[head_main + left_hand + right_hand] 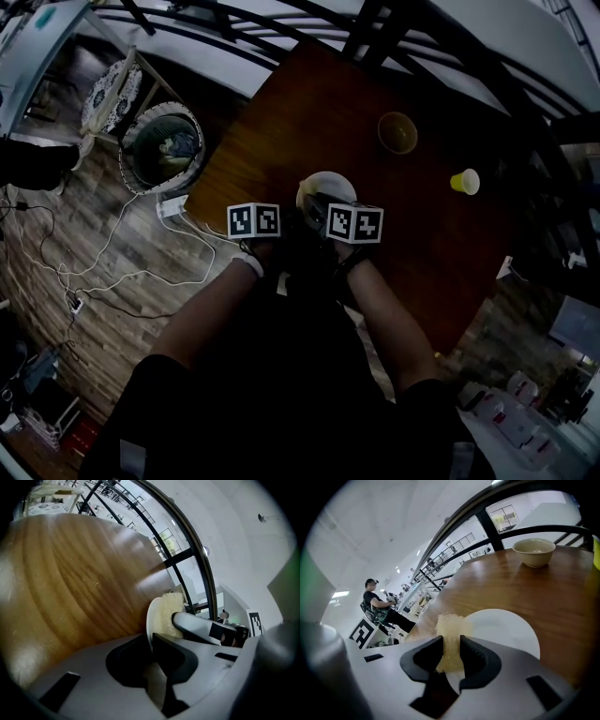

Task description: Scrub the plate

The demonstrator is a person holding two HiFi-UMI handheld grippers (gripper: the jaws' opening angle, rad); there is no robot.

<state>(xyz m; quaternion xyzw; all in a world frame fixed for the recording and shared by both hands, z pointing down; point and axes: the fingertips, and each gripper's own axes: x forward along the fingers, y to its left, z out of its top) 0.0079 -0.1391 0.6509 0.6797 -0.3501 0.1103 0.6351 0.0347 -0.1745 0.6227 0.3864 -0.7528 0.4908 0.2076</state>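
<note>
A white plate (325,187) lies near the front of the dark wooden table (309,103). My left gripper (151,641) is shut on the plate's rim (151,616), which shows edge-on in the left gripper view. My right gripper (451,646) is shut on a pale yellow sponge (449,632), and the sponge rests against the plate's face (501,630). In the left gripper view the sponge (168,613) presses on the plate under a finger of the right gripper (197,624). From the head view both grippers meet at the plate's near edge, left gripper (296,216) beside right gripper (324,206).
A tan bowl (397,132) stands farther back on the table and appears as a bowl (534,551) in the right gripper view. A yellow cup (465,181) is at the right. A round basket (161,145) and cables (122,272) lie on the floor to the left.
</note>
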